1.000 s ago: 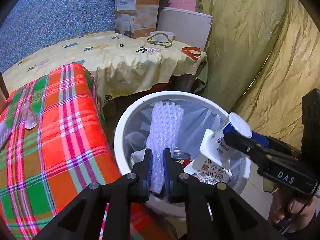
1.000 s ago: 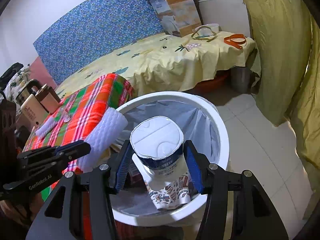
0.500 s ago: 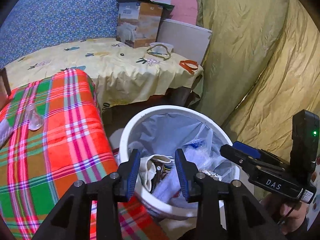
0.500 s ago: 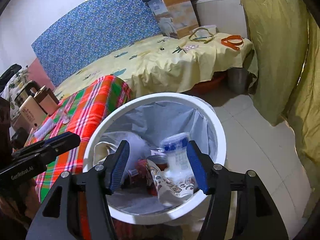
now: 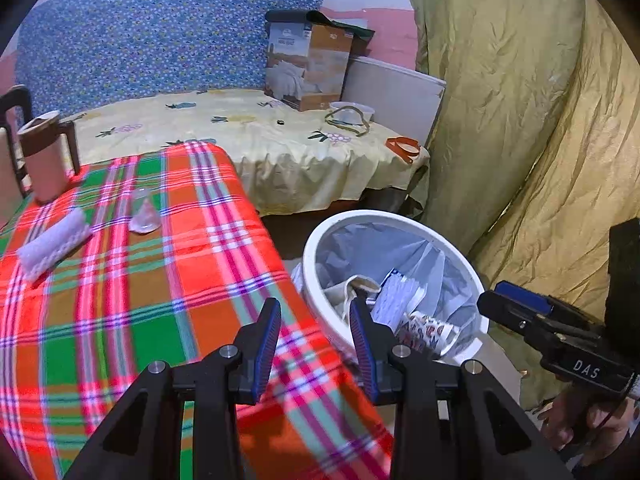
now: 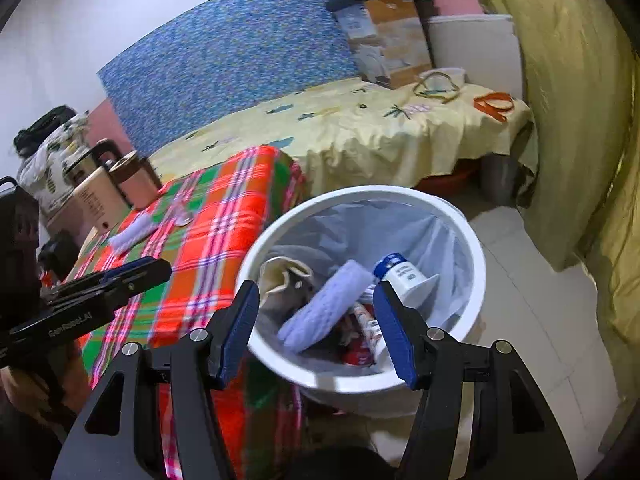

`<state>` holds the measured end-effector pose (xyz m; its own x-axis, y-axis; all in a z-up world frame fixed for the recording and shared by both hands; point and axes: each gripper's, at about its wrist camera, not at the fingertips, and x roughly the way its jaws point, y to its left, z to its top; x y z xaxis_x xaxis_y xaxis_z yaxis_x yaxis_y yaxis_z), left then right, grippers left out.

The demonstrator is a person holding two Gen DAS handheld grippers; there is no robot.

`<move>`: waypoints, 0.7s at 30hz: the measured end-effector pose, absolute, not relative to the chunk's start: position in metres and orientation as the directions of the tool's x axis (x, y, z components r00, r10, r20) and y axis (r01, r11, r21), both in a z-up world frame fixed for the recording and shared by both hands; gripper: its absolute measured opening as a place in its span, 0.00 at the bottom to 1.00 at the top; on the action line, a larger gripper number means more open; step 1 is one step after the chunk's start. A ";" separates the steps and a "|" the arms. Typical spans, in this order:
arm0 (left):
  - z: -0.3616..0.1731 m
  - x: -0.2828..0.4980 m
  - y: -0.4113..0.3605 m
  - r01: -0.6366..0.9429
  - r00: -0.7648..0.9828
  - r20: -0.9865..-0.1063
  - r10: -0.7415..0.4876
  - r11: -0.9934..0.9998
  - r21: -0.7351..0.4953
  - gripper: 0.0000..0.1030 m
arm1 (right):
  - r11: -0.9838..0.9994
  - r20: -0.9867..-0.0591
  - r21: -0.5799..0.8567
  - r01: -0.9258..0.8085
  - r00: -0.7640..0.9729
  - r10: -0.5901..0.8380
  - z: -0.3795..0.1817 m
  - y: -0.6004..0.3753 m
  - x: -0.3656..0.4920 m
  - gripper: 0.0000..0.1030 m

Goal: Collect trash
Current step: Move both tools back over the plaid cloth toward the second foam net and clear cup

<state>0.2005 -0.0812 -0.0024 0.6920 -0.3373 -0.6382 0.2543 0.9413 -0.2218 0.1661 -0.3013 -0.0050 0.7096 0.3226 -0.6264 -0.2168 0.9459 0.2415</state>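
A white bin (image 6: 476, 256) with a pale liner stands on the floor beside the plaid-covered table (image 5: 168, 288). Inside it lie a white foam net sleeve (image 6: 328, 304), a white bottle with a blue cap (image 6: 404, 276), a beige crumpled wrapper (image 6: 284, 276) and a red can (image 6: 356, 354). My right gripper (image 6: 316, 300) hangs open over the bin's near rim, nothing between its fingers. My left gripper (image 5: 316, 320) is open and empty over the table's corner, just left of the bin (image 5: 316, 240). On the table lie another foam net piece (image 5: 52, 240) and a clear plastic cup (image 5: 144, 216).
A brown mug (image 5: 44, 152) stands at the table's far left. Behind is a bed with a yellow sheet (image 5: 260, 140), a cardboard box (image 5: 308, 64) and an orange strap (image 5: 402, 148). A yellow-green curtain (image 5: 520, 120) hangs close on the right. A hand (image 5: 580, 420) holds the right gripper.
Both grippers opened: the foam sleeve and the blue-capped bottle dropped into the bin. The left gripper swung left over the table; the right one drew back from the bin.
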 end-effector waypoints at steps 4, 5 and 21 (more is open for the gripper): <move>0.001 0.182 -0.070 0.230 0.716 -0.629 -0.302 0.953 -0.196 0.35 | 0.937 -0.615 0.239 -0.255 0.707 0.350 -0.001 -0.292 0.161 0.59; 0.001 0.179 -0.067 0.225 0.720 -0.628 -0.296 0.955 -0.193 0.35 | 0.934 -0.613 0.237 -0.267 0.705 0.357 0.000 -0.289 0.161 0.59; -0.005 0.144 -0.007 0.099 0.750 -0.633 -0.192 0.979 -0.180 0.35 | 0.896 -0.614 0.250 -0.368 0.655 0.440 -0.003 -0.244 0.153 0.59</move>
